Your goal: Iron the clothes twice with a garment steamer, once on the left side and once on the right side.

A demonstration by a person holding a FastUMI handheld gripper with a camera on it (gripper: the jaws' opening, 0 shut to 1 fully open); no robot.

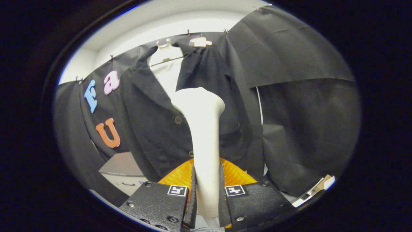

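A white garment steamer [204, 135] stands upright between my fingers, its handle pinched from both sides and its wider head at the top. My gripper [206, 190] is shut on that handle. Just beyond the steamer hangs a black jacket [161, 129] on a white hanger [164, 48], open at the collar, with dark buttons down its front. The steamer head sits in front of the jacket's middle, near the button line and toward the right front panel. Whether the head touches the cloth I cannot tell.
Black cloth [305, 112] covers the booth wall behind and to the right of the jacket. A light cabinet or table top [120, 164] sits low to the left. Some light cardboard or paper [318, 187] lies low on the right.
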